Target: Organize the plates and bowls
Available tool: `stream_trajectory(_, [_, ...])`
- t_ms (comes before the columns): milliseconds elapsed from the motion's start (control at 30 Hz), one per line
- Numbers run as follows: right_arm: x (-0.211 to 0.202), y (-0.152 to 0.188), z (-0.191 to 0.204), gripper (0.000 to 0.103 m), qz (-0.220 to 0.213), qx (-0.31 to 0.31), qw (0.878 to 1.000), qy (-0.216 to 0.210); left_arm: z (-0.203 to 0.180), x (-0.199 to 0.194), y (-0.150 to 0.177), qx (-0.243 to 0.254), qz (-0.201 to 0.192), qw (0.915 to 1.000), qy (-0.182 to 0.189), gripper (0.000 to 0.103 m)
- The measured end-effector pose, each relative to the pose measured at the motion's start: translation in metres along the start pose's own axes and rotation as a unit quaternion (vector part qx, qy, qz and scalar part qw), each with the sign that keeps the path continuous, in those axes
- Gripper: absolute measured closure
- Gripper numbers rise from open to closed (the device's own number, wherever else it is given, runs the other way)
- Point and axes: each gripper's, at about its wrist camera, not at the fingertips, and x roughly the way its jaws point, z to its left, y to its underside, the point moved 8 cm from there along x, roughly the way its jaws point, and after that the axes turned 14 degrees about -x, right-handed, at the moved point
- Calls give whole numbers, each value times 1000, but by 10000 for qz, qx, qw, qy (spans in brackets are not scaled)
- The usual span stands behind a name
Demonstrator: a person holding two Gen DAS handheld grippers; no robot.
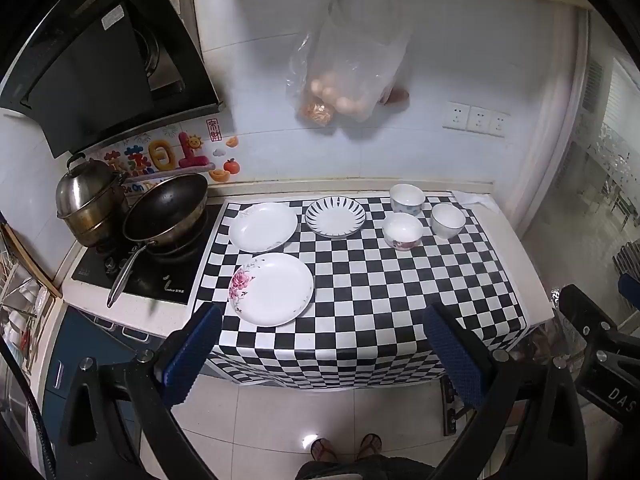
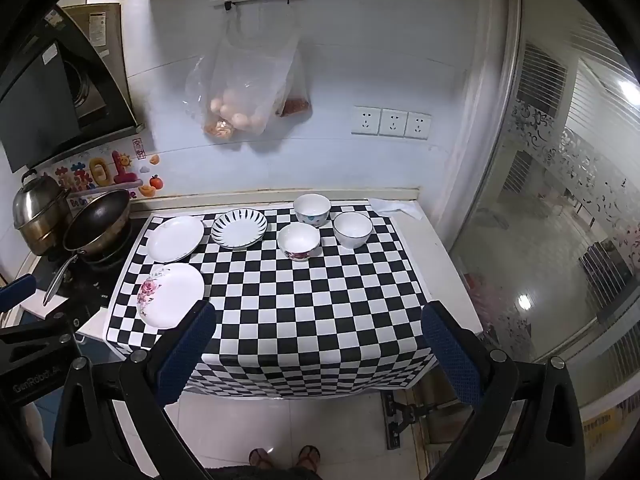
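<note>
Three plates lie on the checkered cloth (image 1: pixel 400 300): a flowered plate (image 1: pixel 271 289) (image 2: pixel 171 295) at the front left, a plain white plate (image 1: pixel 263 227) (image 2: pixel 175 238) behind it, and a striped-rim plate (image 1: pixel 335 217) (image 2: pixel 239 228). Three bowls stand at the back right: a dotted bowl (image 1: pixel 407 198) (image 2: pixel 312 209), a white bowl (image 1: pixel 448 221) (image 2: pixel 353 229) and a flowered bowl (image 1: pixel 402 231) (image 2: pixel 299 241). My left gripper (image 1: pixel 324 344) and my right gripper (image 2: pixel 318 340) are both open and empty, held off the counter's front edge.
A wok (image 1: pixel 166 212) and a steel steamer pot (image 1: pixel 86 200) sit on the cooktop at the left. A range hood (image 1: pixel 100 68) hangs above. A plastic bag of eggs (image 1: pixel 344 80) hangs on the wall. Wall sockets (image 2: pixel 390 123) and a glass door (image 2: pixel 560 200) are at the right.
</note>
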Motion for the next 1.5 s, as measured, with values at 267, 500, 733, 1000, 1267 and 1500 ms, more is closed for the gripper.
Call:
stream_trajectory(267, [-3, 3, 0, 0, -54, 17, 10000, -11, 1, 3, -1, -25, 6, 10000, -34, 0])
stream_trajectory(500, [-14, 6, -2, 0, -67, -31, 10000, -13, 5, -11, -1, -25, -60, 10000, -13, 0])
stream_trajectory(733, [-15, 6, 4, 0, -82, -31, 10000, 29, 6, -11, -2, -40, -72, 10000, -15, 0])
stream_trajectory(1000, [-20, 3, 7, 0, -84, -37, 10000, 2, 10, -17, -1, -58, -89, 9999, -7, 0])
stream_trajectory(1267, [-20, 5, 6, 0, -96, -22, 10000, -11, 18, -21, -1, -81, -88, 9999, -30, 0])
stream_trajectory(1500, [-21, 3, 6, 0, -149, -2, 9999, 23, 20, -20, -2, -92, -86, 9999, -42, 0])
